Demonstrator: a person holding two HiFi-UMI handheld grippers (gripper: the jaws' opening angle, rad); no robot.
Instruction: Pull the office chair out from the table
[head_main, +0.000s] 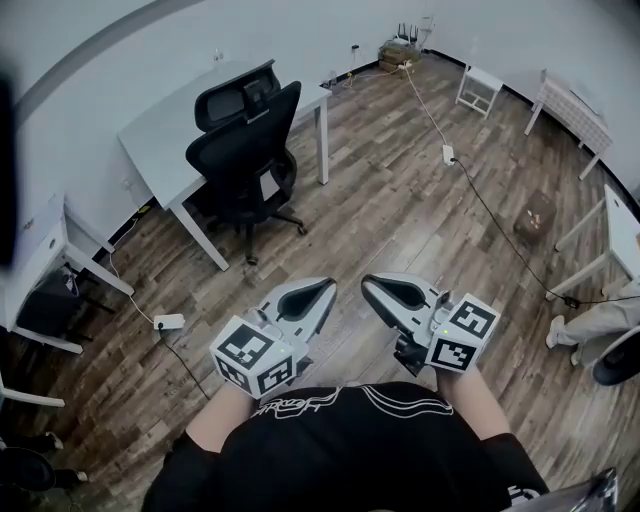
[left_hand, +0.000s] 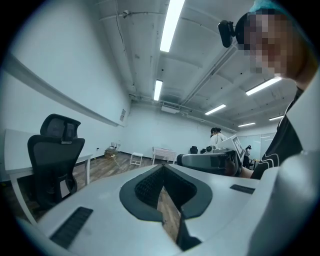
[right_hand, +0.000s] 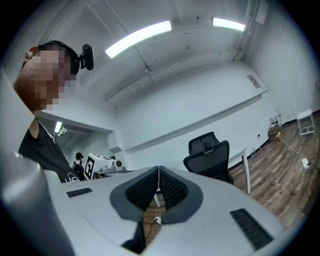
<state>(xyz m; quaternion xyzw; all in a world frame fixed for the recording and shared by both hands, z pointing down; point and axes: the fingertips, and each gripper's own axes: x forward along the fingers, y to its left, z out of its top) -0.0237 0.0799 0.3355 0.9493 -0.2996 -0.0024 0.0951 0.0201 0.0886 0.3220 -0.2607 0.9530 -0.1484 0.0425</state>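
- Progress is basically nil: the office chair (head_main: 245, 150) sits tucked against the white table (head_main: 160, 125), well ahead of both grippers and off to their left.
- Left gripper (head_main: 322, 288) and right gripper (head_main: 370, 284) are both clamped closed with nothing in them.
- Looks like the whole job is left: get close, grab the chair, pull it out.
- Backrest hides the seat's front, so how far it goes under the table is unclear.

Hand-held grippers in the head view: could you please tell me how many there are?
2. The left hand-held gripper is low, left of centre; the right hand-held gripper beside it. None seems hidden.
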